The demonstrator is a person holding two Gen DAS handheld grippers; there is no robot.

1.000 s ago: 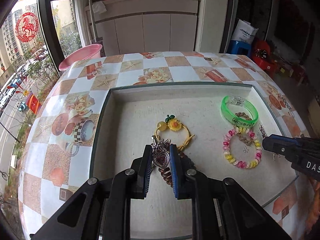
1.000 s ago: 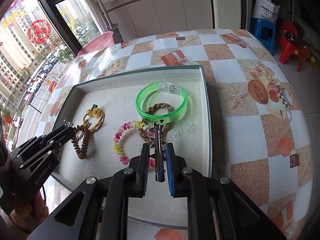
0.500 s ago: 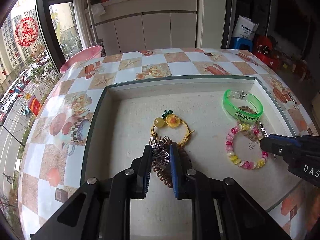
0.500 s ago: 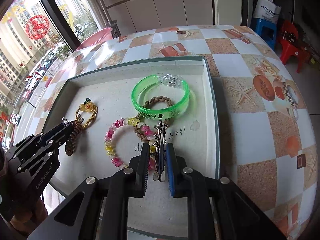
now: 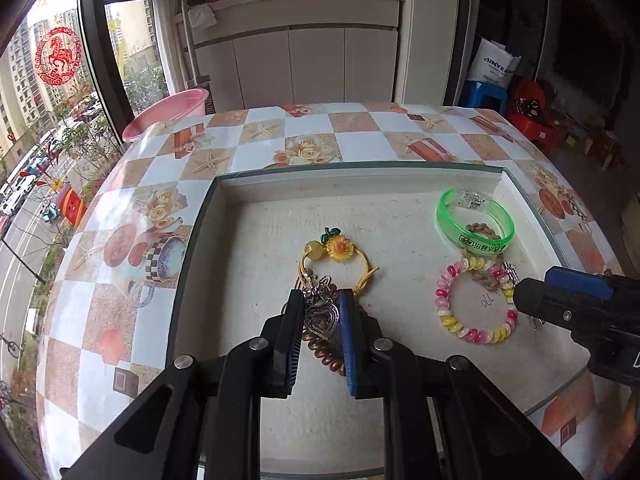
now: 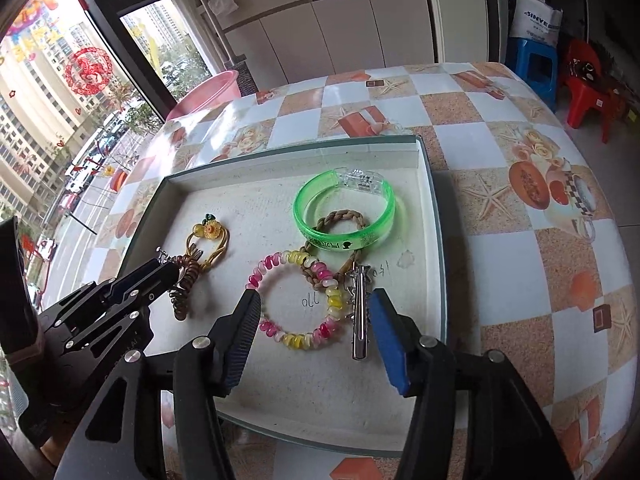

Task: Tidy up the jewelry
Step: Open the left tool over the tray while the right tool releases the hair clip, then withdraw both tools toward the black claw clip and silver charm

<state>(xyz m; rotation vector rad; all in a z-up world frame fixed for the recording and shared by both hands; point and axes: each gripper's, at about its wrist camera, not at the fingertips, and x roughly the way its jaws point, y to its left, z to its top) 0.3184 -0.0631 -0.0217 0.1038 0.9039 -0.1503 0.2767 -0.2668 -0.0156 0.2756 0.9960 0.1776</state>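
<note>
Right tongs (image 6: 314, 334) have just spread, dropping the star clip (image 6: 359, 312); left tongs (image 5: 319, 320) clench a heart pendant (image 5: 321, 317).

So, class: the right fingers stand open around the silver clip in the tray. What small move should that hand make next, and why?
Probably lift the right gripper straight up and back. Its fingers have just been opening; the silver clip lies free on the tray, touching neither pad, so it is delivered.

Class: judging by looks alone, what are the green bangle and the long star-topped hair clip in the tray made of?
Translucent green bangle: probably glossy plastic; light glows through it, and its clasp is clear. Long silver star-topped hair clip: likely polished metal; it shines mirror-bright. Neither is certain.
</note>
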